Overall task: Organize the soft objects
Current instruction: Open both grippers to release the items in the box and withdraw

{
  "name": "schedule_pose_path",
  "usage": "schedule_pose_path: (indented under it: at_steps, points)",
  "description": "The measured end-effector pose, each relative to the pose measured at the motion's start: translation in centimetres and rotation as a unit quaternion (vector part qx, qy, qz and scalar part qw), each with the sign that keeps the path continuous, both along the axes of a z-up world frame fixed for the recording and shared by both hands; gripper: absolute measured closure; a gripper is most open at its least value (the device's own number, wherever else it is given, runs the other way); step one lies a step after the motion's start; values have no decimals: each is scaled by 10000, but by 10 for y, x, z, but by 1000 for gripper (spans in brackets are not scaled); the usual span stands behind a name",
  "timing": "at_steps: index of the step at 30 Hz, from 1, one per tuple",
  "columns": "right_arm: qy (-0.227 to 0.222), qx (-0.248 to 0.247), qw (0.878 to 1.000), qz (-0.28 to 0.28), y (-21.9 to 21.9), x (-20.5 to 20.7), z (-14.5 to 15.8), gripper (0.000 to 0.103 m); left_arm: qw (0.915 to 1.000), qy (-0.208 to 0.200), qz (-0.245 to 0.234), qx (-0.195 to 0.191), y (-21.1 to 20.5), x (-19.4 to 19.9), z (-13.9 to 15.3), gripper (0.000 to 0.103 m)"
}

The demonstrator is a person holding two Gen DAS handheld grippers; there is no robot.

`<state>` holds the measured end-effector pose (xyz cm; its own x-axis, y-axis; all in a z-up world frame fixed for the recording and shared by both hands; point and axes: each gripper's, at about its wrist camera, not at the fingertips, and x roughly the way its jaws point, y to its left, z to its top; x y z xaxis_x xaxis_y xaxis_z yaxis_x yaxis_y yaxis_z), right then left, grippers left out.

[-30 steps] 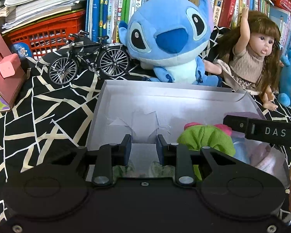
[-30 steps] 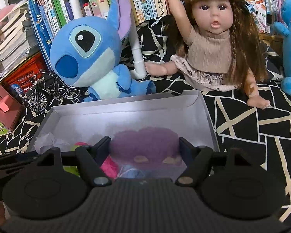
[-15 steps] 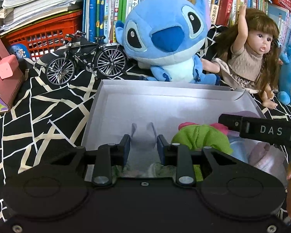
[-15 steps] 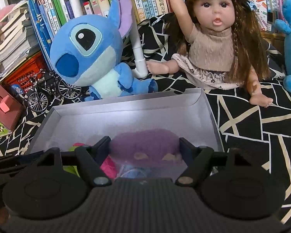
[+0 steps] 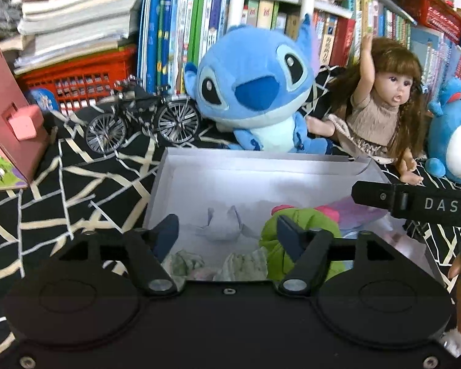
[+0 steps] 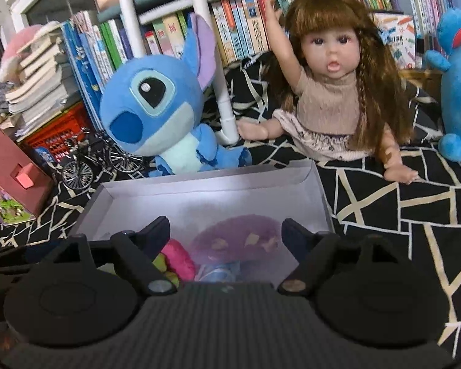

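Since the earlier frame, the left gripper (image 5: 227,230) has been spread from a narrow gap to a wide one, and a crumpled white piece (image 5: 222,226) is now seen lying free on the floor of the white box (image 5: 261,166), between the parted fingers (image 5: 166,233) and touched by neither.

Going from left to right in the left wrist view, a pink toy house (image 5: 6,123) is seen at 9 o'clock, a model bicycle (image 5: 143,123) at 11 o'clock beside a red basket (image 5: 76,77), and a blue plush (image 5: 255,92) at 12 o'clock just behind the box's far wall. A doll (image 5: 381,113) with one arm raised is seated at 2 o'clock, with a second blue plush (image 5: 455,141) at 3 o'clock. All are set on a black patterned cloth (image 5: 76,184).

Inside the box, pale green crumpled cloth (image 5: 187,263) is seen near the front wall, a green plush (image 5: 298,240) with pink trim is placed to the right of the white piece, and a purple plush (image 6: 236,238) is laid farther right.

The right gripper (image 6: 226,233) is held over the purple plush with its fingers wide apart and nothing between them.
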<state>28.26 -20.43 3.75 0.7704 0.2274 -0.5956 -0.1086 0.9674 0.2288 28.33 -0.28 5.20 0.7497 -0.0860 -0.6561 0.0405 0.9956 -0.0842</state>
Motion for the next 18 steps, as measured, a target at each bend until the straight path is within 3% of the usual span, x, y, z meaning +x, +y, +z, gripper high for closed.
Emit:
schedule_pose_path:
  at_steps: [4,11,18]
  points:
    - [-277,-59,9996,76,-1,-19,11,12,9998,-149,-35,143,-1,-17,9,23]
    - [-754,-139,9968,228,-3,-59,24,7,9994,-330,40,-113,7,-52,16,19]
    - [-1172,-121,9925,338,-7,-102,26,5,9980,-628,42,3,9,-93,18,16]
